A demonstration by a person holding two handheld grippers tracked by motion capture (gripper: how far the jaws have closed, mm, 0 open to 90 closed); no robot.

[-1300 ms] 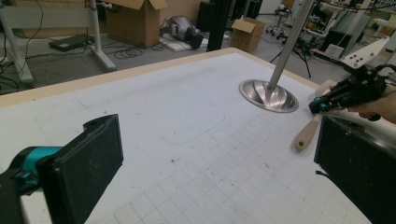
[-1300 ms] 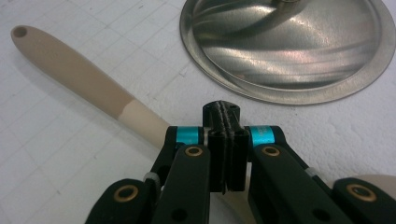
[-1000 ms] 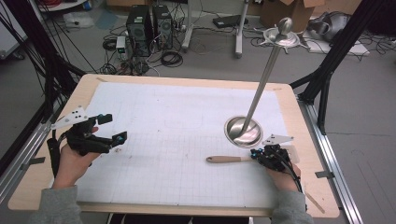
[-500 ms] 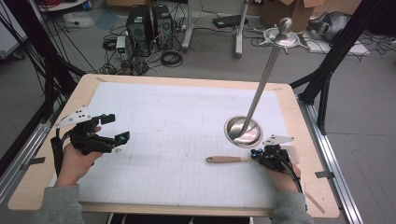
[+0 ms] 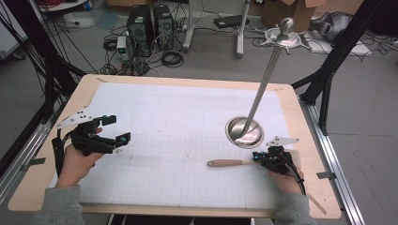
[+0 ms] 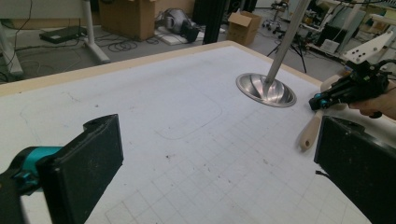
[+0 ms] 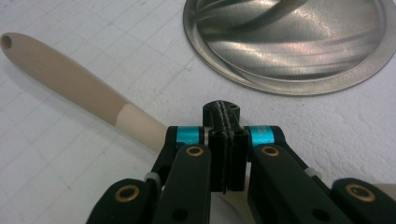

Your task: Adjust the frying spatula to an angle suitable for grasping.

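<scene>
We see nothing shifted since a second ago: our right hand-held gripper (image 5: pixel 261 159) stays pressed together over the pale wooden-handled spatula (image 5: pixel 229 163), our left hand-held gripper (image 5: pixel 116 129) spread apart

Matt wooden spatula handle (image 5: pixel 227 163), glossy metal stand base (image 5: pixel 244 131)

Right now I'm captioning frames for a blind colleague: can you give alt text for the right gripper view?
The right hand-held gripper has its two black jaws pressed shut, pads together, above a wooden-handled utensil that lies on the white gridded mat. The utensil's handle runs up to the left and passes under the jaws. A shiny round metal base sits beyond.
</scene>
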